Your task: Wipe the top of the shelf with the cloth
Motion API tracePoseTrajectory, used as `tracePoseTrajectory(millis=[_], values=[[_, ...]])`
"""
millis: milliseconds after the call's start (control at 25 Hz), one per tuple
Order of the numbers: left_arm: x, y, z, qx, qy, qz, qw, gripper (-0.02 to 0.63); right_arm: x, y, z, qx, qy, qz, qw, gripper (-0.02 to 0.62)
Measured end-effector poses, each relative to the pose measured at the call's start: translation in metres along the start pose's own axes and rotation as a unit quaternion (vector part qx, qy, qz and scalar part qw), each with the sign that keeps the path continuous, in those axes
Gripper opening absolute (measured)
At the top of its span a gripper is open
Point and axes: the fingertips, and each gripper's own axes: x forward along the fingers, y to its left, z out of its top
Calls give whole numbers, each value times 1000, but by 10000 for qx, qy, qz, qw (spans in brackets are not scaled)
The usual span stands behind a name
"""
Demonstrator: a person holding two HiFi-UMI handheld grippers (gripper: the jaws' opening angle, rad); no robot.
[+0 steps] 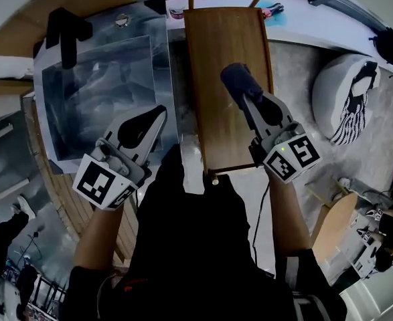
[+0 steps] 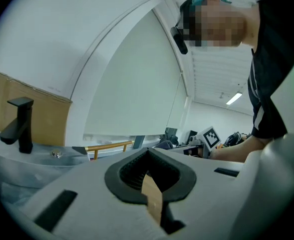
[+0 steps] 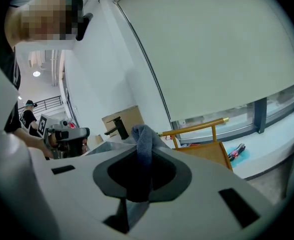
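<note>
Right gripper (image 1: pixel 242 93) pinches the cloth (image 1: pixel 233 77), bunched at its tips over the shelf (image 1: pixel 213 39) top. Left gripper (image 1: pixel 157 114) is pressed together, empty, off beside it. Wiping looks barely underway, with most of it left to do, I'd guess.

— L gripper (image 1: pixel 152 120)?
— Held just left of the shelf (image 1: pixel 216 39), jaws brought together, forearm extended fwd.
— R gripper (image 1: pixel 244 97)?
— Held over the shelf, jaws clamped on the cloth (image 1: pixel 233 77).

head view looks steeply down; gripper views tilt upward, both catching the tap (image 2: pixel 17 124)
</note>
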Motion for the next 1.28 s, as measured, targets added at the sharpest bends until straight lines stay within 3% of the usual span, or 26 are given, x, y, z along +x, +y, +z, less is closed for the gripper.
tracePoseTrajectory(millis=[320,760,1280], values=[[15,15,-16,-271,51,679,9973,18,53,-48,-4,-240,214,420,9986,48],[23,41,-34,-473,104,901,9948,18,139,-97,-21,-623,524,516,9953,48],[15,66,-57,-691,123,1022,9923,18,216,-121,-45,-917,680,534,9920,48]])
